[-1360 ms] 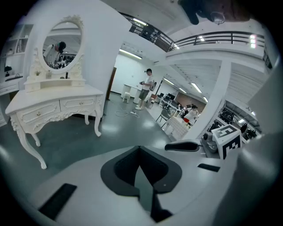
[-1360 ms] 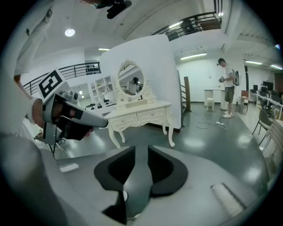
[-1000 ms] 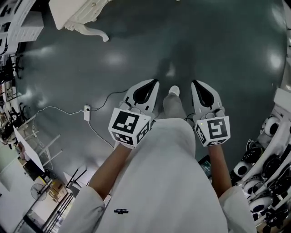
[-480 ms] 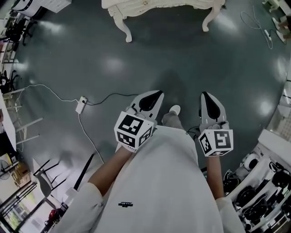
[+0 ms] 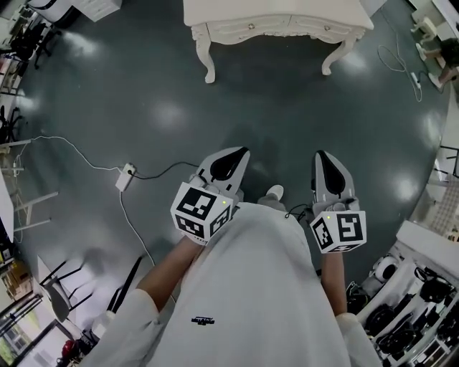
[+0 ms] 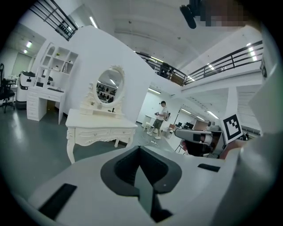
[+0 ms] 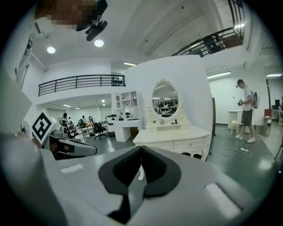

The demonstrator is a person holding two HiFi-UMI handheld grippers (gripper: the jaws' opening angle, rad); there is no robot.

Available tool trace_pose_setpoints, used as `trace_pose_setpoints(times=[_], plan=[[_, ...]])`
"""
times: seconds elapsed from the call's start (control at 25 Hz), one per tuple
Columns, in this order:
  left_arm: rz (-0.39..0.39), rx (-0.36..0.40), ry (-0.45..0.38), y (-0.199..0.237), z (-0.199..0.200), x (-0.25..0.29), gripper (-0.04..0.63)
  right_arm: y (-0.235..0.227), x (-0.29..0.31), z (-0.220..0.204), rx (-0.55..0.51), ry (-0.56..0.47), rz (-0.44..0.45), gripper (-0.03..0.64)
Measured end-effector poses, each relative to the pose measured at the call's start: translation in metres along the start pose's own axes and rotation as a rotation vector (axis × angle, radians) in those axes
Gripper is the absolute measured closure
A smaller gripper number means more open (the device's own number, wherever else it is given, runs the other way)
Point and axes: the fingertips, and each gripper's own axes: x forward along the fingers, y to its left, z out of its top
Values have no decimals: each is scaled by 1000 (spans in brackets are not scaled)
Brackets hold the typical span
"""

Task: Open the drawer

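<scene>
As the wearer closes in, the white dressing table, only a corner at the upper left of the head view a second ago, now spans the top of that view. It stands well apart from both grippers. Its drawer is in the carved front rail, small knob showing, face flush with the rail.

At far left, a white power strip on a thin cable has slid up the view over the glossy grey-green floor.

The table is painted wood with scrolled cabriole legs, a smooth tabletop and an oval mirror in an ornate frame.

The left gripper is matte white plastic with black rubbery pads and carries a cube of square markers. Its fingers are pressed together, nothing between them, touching nothing.

The right gripper, beside it across the white-clad wearer, matches it in shape and finish, with its own marker cube. Its fingers likewise meet tip to tip and are empty, aimed at the table.

A bystander stands in the hall at far right of the right gripper view.
</scene>
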Motion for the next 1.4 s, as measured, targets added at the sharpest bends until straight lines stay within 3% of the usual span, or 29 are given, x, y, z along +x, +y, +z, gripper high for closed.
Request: trace_pose_setpoints(times=[0.4, 0.64, 1.04, 1.4], plan=[[-12, 20, -66, 60, 31, -18, 586, 40, 53, 13, 17, -16, 6, 606], [43, -35, -60, 102, 32, -23, 586, 49, 86, 19, 32, 0, 23, 606], [112, -50, -31, 137, 49, 14, 586, 8, 148, 11, 91, 45, 66, 607], [151, -71, -20, 177, 89, 77, 586, -24, 236, 43, 61, 24, 149, 607]])
